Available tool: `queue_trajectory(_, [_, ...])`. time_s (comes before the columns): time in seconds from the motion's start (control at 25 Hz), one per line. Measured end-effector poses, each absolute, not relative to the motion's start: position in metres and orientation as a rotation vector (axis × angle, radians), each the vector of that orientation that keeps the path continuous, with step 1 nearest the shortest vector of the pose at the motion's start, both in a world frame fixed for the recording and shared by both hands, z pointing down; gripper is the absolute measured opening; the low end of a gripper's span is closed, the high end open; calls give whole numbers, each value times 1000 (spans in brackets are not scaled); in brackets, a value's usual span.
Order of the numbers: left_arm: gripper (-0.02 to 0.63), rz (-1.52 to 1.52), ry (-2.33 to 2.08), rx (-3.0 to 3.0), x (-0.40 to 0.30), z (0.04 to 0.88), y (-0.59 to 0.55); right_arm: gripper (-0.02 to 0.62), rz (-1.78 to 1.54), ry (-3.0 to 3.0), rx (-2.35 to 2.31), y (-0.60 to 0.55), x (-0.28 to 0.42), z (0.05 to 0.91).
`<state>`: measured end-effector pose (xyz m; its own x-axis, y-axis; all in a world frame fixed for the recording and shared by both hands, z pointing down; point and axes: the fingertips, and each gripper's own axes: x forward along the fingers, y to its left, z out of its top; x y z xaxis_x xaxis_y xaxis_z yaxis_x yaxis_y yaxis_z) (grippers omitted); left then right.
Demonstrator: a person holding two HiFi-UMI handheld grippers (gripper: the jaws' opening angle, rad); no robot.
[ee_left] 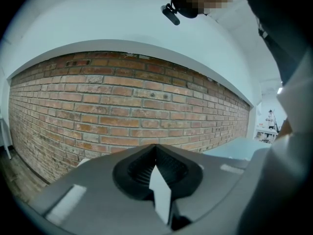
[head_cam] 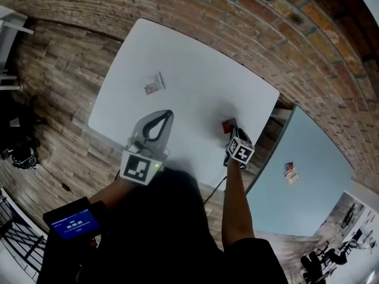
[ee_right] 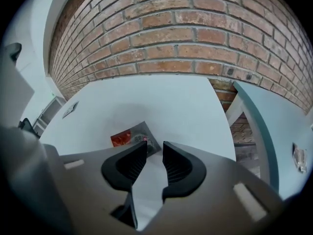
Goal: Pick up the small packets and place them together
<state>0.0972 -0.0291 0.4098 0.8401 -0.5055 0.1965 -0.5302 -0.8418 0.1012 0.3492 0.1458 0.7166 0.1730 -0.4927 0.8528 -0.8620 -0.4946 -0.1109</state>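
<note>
A red and silver packet (ee_right: 128, 136) lies flat on the white table (head_cam: 195, 70), near its right edge. My right gripper (ee_right: 155, 143) is open just short of it. The left fingertip (ee_right: 142, 146) covers the packet's near corner, and nothing sits between the pads. The head view shows the same packet (head_cam: 227, 126) right at this gripper's (head_cam: 233, 125) tips. A second, paler packet (head_cam: 154, 83) rests on the far left part of the table and shows small as packet (ee_right: 70, 109). My left gripper (head_cam: 169, 115) hovers shut and empty over the near table edge. Its jaws (ee_left: 156, 151) face the brick wall.
A light blue table (head_cam: 308, 152) stands to the right across a narrow gap, with a third packet (head_cam: 290, 171) on it; the same packet (ee_right: 298, 156) also shows in the right gripper view. A brick wall (head_cam: 237, 10) runs behind both tables. Wooden floor (head_cam: 53, 87) lies to the left.
</note>
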Motion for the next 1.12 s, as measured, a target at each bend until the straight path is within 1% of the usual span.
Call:
queue_trajectory(0.64, [2, 256, -791, 2856, 94, 414, -24, 98, 1346, -1338, 2102, 137, 342, 715])
queue_trajectory(0.8, [2, 261, -802, 2854, 94, 414, -26, 46, 1333, -1350, 2090, 134, 342, 713])
queue_trajectory(0.92, [2, 258, -809, 2848, 94, 414, -27, 22, 1310, -1360, 2096, 131, 343, 710])
queue_trajectory(1.12, [2, 250, -810, 2844, 95, 414, -28, 6, 1273, -1391, 2122, 128, 343, 699])
